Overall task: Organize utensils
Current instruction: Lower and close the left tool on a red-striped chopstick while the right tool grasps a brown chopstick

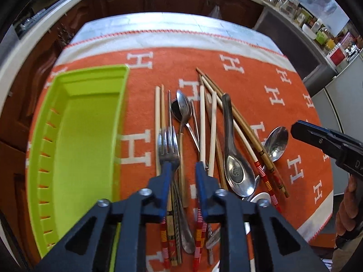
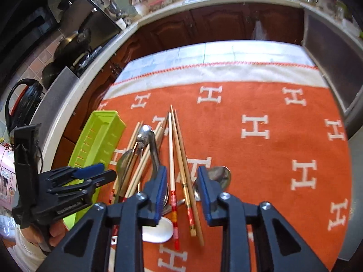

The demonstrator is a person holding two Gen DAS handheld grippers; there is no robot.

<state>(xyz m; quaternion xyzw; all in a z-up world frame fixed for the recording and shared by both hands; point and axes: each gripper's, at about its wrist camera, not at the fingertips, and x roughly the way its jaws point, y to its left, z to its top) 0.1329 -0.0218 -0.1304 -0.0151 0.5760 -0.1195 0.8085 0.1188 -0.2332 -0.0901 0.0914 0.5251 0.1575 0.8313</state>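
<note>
While the orange cloth (image 1: 261, 72) with its white H pattern covered most of the table, the job of sorting had, by the look of it, barely begun. Along the cloth's left edge lay the lime-green tray (image 1: 90, 122), long and slotted down one wall, and as far as its floor showed nothing had been put into it — its near end was hidden behind the left gripper's frame.

All the utensils lay in one loose heap on the middle of the cloth, just beside the tray. Largest among them were the pale chopsticks (image 1: 213, 131) and the brown bamboo chopsticks (image 1: 240, 117), fanned out and crossing one another, some with red-banded handles toward the near edge. A metal soup spoon (image 1: 238, 170) lay with its bowl toward the near edge, a steel fork (image 1: 168, 145) pointed its tines toward the far edge, and a round steel spoon (image 1: 276, 144) sat on the right of the heap. A small white ceramic spoon (image 2: 158, 230) lay nearest the near edge.

The left gripper (image 1: 182, 170) hovered over the fork's neck with its jaws apart — only a narrow gap, clamped on nothing. The right gripper (image 2: 181, 176) hung over a red-banded chopstick and the bamboo pair, jaws likewise apart, pads not pressing anything.

So, in my judgement, every piece remained to be picked out and laid in the tray.
</note>
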